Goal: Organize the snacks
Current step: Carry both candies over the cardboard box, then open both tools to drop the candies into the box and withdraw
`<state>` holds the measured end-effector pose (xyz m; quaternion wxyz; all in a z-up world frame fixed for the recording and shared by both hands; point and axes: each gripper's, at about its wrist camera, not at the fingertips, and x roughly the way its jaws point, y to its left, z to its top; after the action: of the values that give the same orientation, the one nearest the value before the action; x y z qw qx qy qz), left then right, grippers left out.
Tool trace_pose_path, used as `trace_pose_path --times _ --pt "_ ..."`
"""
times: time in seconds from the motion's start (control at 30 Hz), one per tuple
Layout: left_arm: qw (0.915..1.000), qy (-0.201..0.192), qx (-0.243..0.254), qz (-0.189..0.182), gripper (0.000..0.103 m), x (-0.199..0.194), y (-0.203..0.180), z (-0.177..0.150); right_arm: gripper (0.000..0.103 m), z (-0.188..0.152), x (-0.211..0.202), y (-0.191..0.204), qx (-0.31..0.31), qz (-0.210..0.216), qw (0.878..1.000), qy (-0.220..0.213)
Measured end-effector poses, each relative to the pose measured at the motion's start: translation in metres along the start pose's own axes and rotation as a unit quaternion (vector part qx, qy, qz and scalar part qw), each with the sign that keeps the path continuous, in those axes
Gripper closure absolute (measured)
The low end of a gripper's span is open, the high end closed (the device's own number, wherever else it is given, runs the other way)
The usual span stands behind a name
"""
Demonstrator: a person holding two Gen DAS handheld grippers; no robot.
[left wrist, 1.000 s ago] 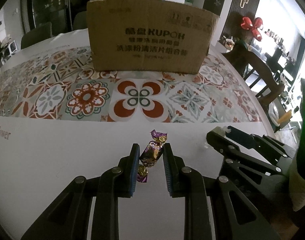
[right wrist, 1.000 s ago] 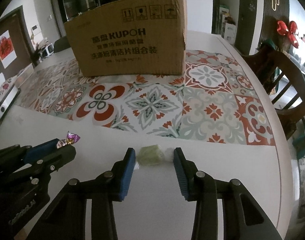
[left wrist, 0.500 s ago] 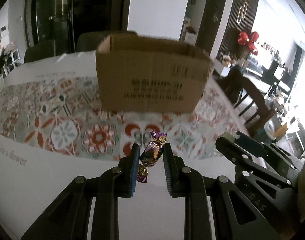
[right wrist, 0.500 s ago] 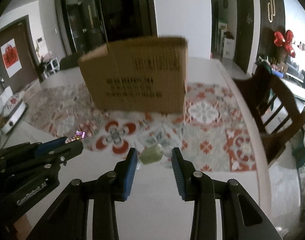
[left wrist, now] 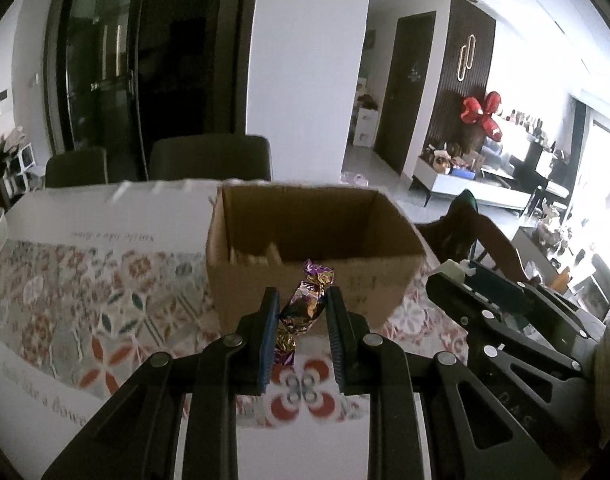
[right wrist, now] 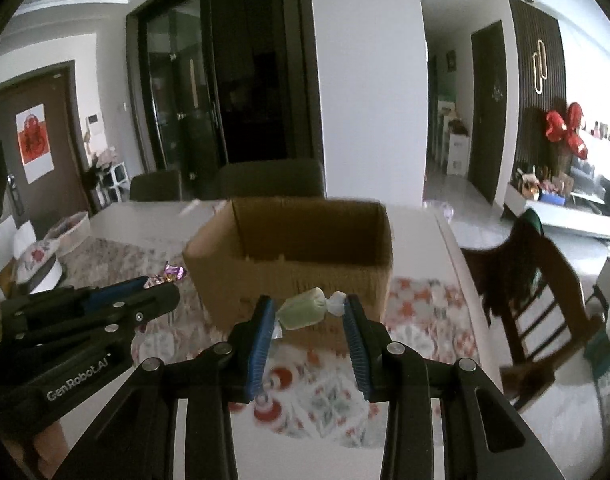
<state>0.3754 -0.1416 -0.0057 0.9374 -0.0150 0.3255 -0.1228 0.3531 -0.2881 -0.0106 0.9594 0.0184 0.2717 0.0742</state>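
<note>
Home dining room: patterned tablecloth (left wrist: 117, 312), dining chairs (right wrist: 271, 178), glass doors (right wrist: 193, 92), red wall decoration (left wrist: 481, 114).

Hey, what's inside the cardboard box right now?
The cardboard box is open on top. Bare brown inner walls show, plus pale card edges behind the near wall. The floor is hidden by that wall, so any snacks inside can't be seen.

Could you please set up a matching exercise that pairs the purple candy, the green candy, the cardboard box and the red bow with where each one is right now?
Things:
1. purple candy
2. green candy
3. cardboard box
4. red bow

Places:
A. standing open on the patterned tablecloth
B. clamped in the right tongs
C. on the dark slatted wall
D. clamped in the left tongs

Pairs: 1-D, 2-B, 3-A, 4-C
</note>
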Motion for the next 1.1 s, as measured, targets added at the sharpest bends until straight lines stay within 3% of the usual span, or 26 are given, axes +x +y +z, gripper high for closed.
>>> trace_pose_path --times 0.3,0.5,0.6,0.63,0.67,0.7,0.9,1.0,1.1 --pt "0.9995 0.011 0.017 -0.022 0.079 0.047 0.019 0.051 0.066 0.045 0.042 0.003 0.0 -0.001 1.0 -0.011" --pt "0.9994 0.023 0.018 -0.021 0.078 0.081 0.028 0.072 0.066 0.067 0.077 -0.005 0.004 -0.026 1.0 0.003" --pt "0.9993 0.025 0.024 -0.015 0.054 0.09 0.029 0.078 0.064 0.072 0.093 -0.009 0.01 -0.037 0.999 0.023" --pt "0.9993 0.023 0.026 -0.014 0.042 0.091 0.03 0.079 0.054 0.072 0.097 -0.011 0.016 -0.043 0.998 0.03" --pt "0.9993 0.023 0.028 -0.012 0.038 0.091 0.031 0.081 0.046 0.073 0.1 -0.012 0.02 -0.049 0.998 0.034" --pt "0.9992 0.022 0.031 -0.013 0.038 0.09 0.032 0.081 0.035 0.073 0.1 -0.014 0.026 -0.061 0.997 0.033" --pt "0.9988 0.021 0.044 -0.001 0.032 0.067 0.038 0.071 0.034 0.069 0.074 -0.012 0.037 -0.103 0.994 0.023" --pt "0.9989 0.006 0.043 0.016 0.025 0.043 0.041 0.062 0.023 0.064 0.053 -0.01 0.046 -0.12 0.992 0.017" --pt "0.9987 -0.006 0.046 0.02 0.021 0.015 0.041 0.051 0.02 0.056 0.025 -0.004 0.056 -0.125 0.991 0.01"
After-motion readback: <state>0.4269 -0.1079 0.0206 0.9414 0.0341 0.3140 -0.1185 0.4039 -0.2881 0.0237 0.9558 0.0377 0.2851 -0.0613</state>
